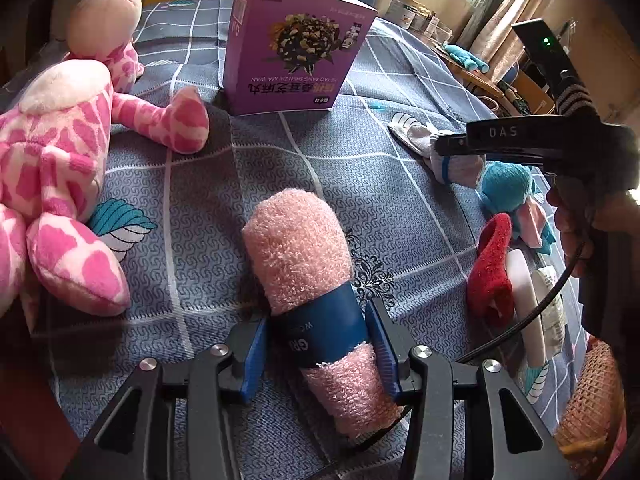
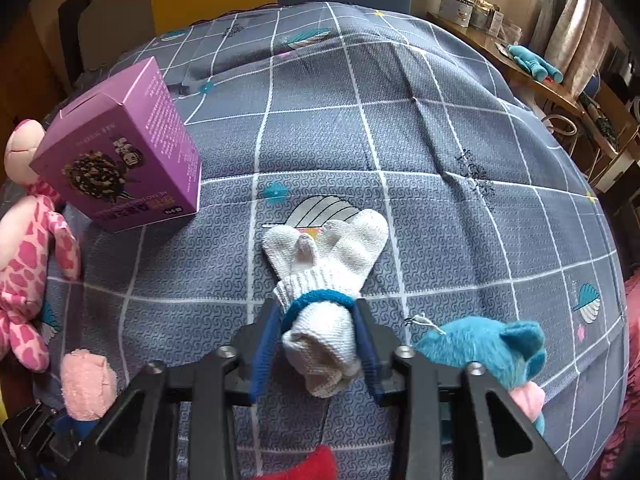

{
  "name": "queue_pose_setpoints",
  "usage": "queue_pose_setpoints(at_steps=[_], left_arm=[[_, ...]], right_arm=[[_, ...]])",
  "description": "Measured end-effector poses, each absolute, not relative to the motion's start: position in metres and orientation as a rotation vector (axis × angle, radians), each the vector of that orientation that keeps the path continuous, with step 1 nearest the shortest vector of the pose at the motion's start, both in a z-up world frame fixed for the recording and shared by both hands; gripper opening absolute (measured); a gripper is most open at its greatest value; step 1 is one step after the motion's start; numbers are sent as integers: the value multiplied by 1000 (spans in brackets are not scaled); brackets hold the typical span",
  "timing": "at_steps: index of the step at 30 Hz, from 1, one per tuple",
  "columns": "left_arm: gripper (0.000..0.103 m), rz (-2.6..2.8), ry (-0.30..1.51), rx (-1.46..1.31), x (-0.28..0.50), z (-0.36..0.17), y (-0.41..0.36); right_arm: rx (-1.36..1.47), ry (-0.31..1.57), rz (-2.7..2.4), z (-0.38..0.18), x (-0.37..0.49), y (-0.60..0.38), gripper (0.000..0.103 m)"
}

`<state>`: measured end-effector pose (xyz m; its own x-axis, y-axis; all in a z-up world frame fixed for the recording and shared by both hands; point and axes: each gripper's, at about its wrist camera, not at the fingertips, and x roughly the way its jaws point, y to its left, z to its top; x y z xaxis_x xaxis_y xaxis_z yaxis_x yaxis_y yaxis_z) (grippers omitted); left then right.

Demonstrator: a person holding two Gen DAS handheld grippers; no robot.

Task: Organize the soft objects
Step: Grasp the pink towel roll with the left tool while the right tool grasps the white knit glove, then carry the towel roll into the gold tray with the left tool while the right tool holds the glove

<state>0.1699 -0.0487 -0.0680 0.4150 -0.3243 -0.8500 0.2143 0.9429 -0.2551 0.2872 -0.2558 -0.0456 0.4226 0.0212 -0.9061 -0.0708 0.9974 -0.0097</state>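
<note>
Left wrist view first: the left gripper (image 1: 320, 344) has its blue pads on either side of the pink towel roll (image 1: 308, 280), right at the blue paper band, so it looks clamped on it, which makes sense since the band is the firmest spot. The roll lies on the checked cloth (image 1: 400, 200), mid-table, in front of the purple box (image 1: 294, 46). The pink giraffe (image 1: 60, 168) sprawls off to the left. A red sock (image 1: 490, 272) and a teal plush (image 1: 506, 188) sit over on the right, near the other tool.

Right wrist view: the right gripper (image 2: 320, 340) is closed on the white gloves (image 2: 324, 280), pinching the bundle just behind its blue cuff, fingers of the gloves pointing away. The gloves rest on the cloth, just beside the plush. My guess is both hands are grabbing at once so the soft stuff can get grouped together.
</note>
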Motion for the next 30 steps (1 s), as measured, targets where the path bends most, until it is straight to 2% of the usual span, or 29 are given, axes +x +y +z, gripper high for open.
queue_pose_setpoints(at_steps=[4, 10, 12, 16, 21, 30], left_arm=[[49, -335, 1089, -124, 170, -69, -50], [49, -323, 1086, -150, 170, -69, -49], [46, -316, 1085, -166, 170, -68, -47], [41, -280, 1065, -139, 162, -59, -45], [41, -235, 992, -83, 139, -36, -32], [41, -187, 895, -80, 100, 3, -4]], right_arm=[[-91, 1104, 89, -34, 274, -251, 27], [-54, 997, 170, -1, 230, -242, 27], [-10, 987, 229, 4, 216, -238, 27], [-10, 1018, 311, -12, 196, -213, 27], [-46, 1083, 337, -49, 185, -195, 28], [20, 1072, 351, -56, 186, -207, 29]])
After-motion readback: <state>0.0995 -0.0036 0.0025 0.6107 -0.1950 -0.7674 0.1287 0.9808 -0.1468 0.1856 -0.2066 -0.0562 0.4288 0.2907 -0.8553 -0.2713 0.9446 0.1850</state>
